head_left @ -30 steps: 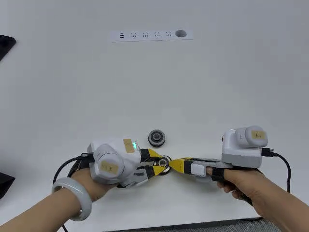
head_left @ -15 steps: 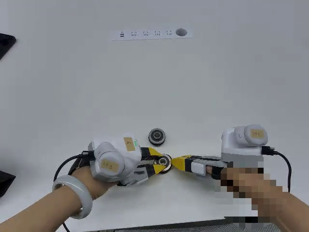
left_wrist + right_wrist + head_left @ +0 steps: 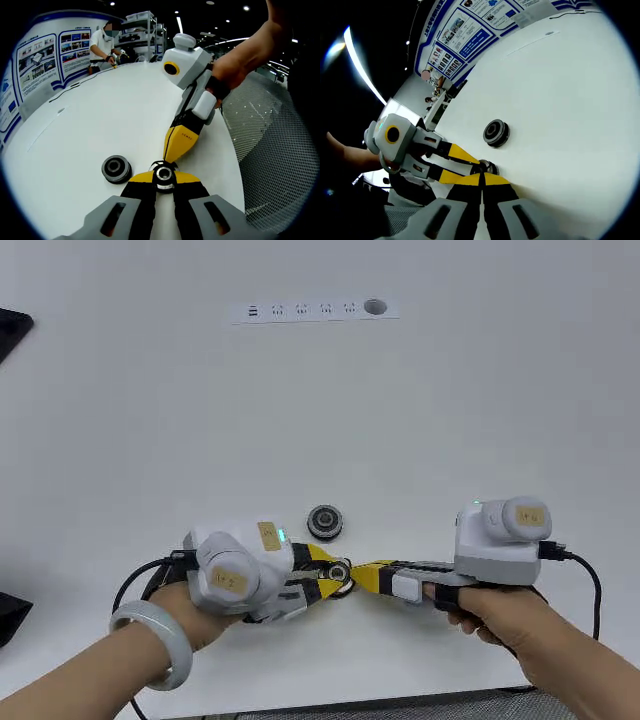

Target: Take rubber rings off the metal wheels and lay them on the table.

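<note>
A broad white bench carries a white power strip toward its far side. Blue-and-white poster boards line the wall under bright ceiling strip lights.

No wording can be made out anywhere. Tan stickers on the left gripper and a tan label on the right gripper carry dark marks too small to read. In the left gripper view the right gripper's yellow jaw bears a short line of print, blurred. The wall posters show blue panels with text too fine to read
</note>
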{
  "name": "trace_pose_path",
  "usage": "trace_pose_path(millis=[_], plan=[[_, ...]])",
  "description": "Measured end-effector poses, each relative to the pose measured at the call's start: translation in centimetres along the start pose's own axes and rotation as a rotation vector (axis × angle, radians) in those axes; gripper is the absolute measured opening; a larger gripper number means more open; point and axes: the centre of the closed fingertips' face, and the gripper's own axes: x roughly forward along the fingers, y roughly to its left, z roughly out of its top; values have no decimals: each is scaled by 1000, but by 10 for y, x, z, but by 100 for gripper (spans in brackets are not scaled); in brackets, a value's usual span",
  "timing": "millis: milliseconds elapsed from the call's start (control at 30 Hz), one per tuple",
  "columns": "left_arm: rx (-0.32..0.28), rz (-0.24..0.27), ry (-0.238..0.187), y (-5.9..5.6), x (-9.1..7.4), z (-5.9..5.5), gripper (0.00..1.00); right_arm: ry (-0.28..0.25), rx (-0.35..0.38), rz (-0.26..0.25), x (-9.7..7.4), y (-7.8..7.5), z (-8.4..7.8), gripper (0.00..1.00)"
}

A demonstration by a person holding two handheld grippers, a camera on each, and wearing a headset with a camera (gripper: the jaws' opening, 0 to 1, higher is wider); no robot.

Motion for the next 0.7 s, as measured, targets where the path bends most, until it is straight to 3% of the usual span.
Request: trace_pose_path(millis=[233, 300, 400, 700], plan=[[0, 1, 0, 0, 0, 0, 12, -10, 9, 32, 1, 9, 2, 2], [-1, 1, 0, 0, 0, 0, 12, -55, 34, 99, 3, 24, 11, 2], [0, 1, 0, 0, 0, 0, 12, -38, -1, 59, 4, 22, 11, 2], [8, 2, 1, 0, 0, 1, 12, -35, 33, 26, 2, 11, 9, 2]])
